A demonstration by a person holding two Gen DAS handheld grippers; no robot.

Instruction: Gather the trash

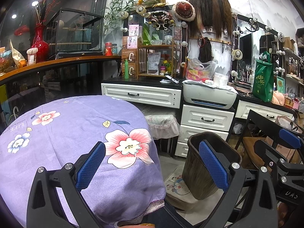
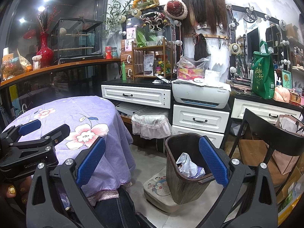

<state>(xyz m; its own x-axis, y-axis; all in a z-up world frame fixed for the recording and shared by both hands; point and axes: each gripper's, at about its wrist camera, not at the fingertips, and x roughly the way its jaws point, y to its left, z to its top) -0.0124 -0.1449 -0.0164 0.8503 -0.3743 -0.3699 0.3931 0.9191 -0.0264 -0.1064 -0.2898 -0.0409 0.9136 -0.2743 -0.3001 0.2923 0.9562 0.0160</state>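
Left claw [image 1: 152, 169]: blue pads wide apart, nothing between them. It hovers over the near edge of the round surface [image 1: 62, 133] draped in a purple floral cloth, left pad over the cloth, right pad in front of the trash bin [image 1: 197, 172]. In the right wrist view the left claw [image 2: 36, 131] shows at 9 o'clock, over the cloth, gap empty.

Right claw [image 2: 152, 161]: also spread wide, holding nothing. Left pad sits over the hanging cloth edge; right pad overlaps the bin's right rim in the picture, contact cannot be told. In the left wrist view the right claw [image 1: 279, 146] shows at 4 o'clock, open, empty.

Trash bin [image 2: 182, 172]: dark brown, wood-grain outside, on the floor at 5 o'clock from the round surface [image 2: 62, 114], standing on a flat cartoon-print cushion [image 2: 157, 188] and tilted. Crumpled white plastic trash [image 2: 187, 164] lies inside, with something purple beside it.

Background at 12 o'clock: white drawer units under a black surface [image 2: 133, 82], a white printer [image 2: 201, 95] on top, green bottle [image 2: 123, 71], bamboo rack [image 2: 152, 60]. Green tote bag [image 2: 263, 74] at 2 o'clock. Lace-covered stool [image 2: 151, 123] between round surface and drawers. Black chair [image 2: 271, 140] at 3 o'clock, just right of the bin. Red vase [image 2: 45, 51] on the curved wooden shelf at 10 o'clock.
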